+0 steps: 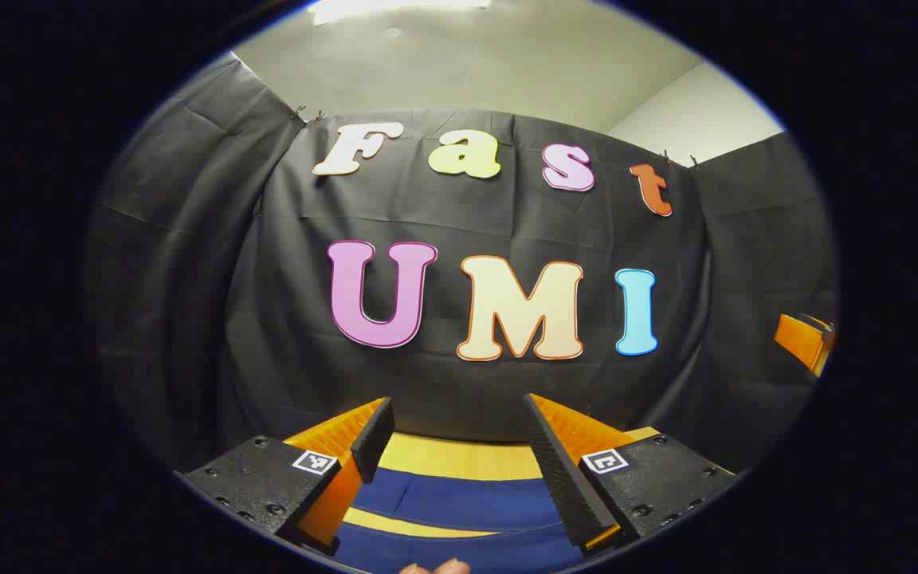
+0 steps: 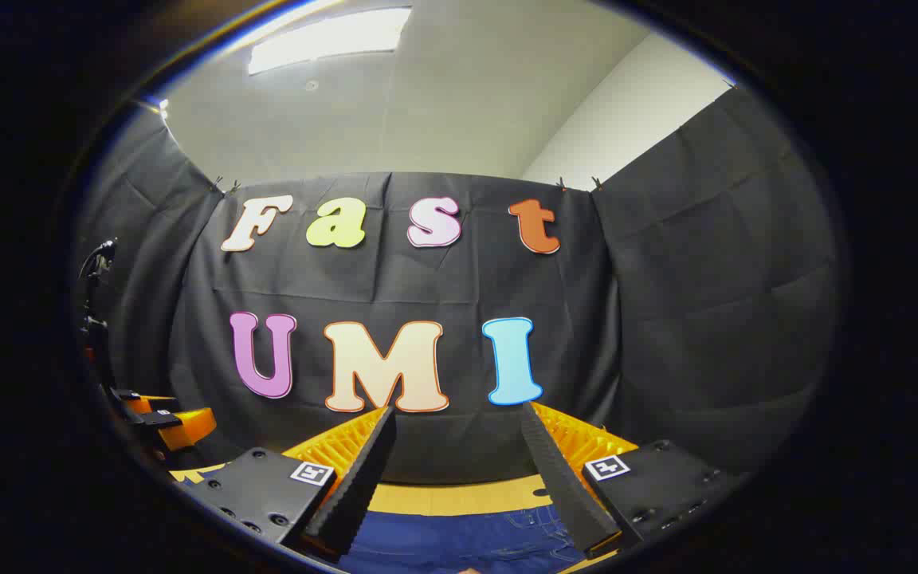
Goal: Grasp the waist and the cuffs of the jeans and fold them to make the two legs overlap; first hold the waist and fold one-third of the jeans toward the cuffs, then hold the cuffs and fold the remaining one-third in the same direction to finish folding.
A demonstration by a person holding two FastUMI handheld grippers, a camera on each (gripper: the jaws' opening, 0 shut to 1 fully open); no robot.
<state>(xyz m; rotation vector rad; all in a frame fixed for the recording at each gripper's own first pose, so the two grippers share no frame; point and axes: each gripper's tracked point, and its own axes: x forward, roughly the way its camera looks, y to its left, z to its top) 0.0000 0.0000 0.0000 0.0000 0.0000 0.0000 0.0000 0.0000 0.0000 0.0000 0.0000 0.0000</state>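
I am holding my left tool [image 1: 459, 418] and right tool [image 2: 455, 422] agape above the jeans [image 1: 459, 502] on the table [image 1: 459, 458].

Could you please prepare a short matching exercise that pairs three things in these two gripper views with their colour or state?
Things:
1. jeans
2. table
3. left gripper

Colour or state:
A. open, holding nothing
B. blue
C. yellow

Pairs: 1-B, 2-C, 3-A
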